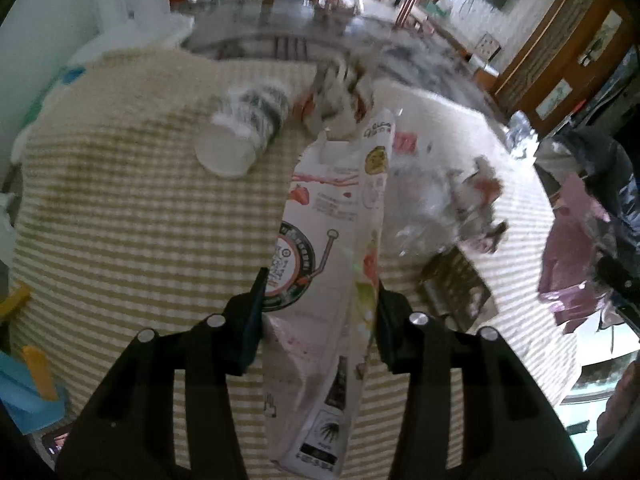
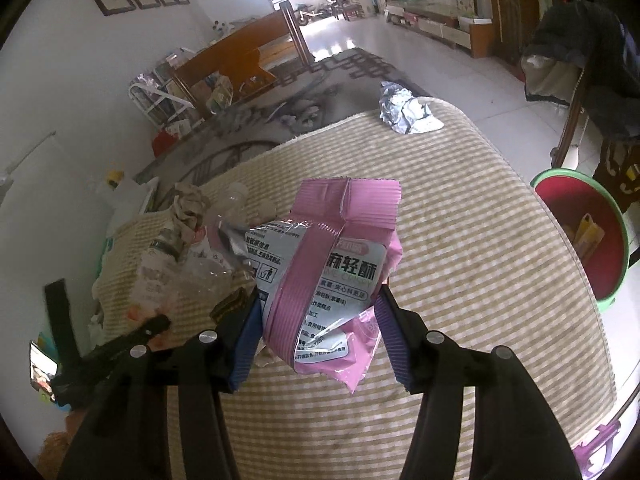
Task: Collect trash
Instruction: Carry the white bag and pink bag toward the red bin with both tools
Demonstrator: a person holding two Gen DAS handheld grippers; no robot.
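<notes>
My left gripper (image 1: pixel 320 292) is shut on a flattened white and pink carton (image 1: pixel 332 240) and holds it above the checked tablecloth (image 1: pixel 120 220). My right gripper (image 2: pixel 318 304) is shut on a pink snack wrapper (image 2: pixel 320 272), also held above the cloth. On the table lie a paper cup on its side (image 1: pixel 244 132), crumpled wrappers (image 1: pixel 340 92), clear plastic (image 1: pixel 432 200) and a dark packet (image 1: pixel 456 284). A crumpled silver foil wrapper (image 2: pixel 404 112) lies at the table's far edge in the right wrist view.
A red basin with a green rim (image 2: pixel 580 236) stands on the floor to the right of the table, with a yellow item inside. A chair draped with dark clothes (image 2: pixel 588 64) stands beyond it. Blue and yellow items (image 1: pixel 28 380) sit at the left edge.
</notes>
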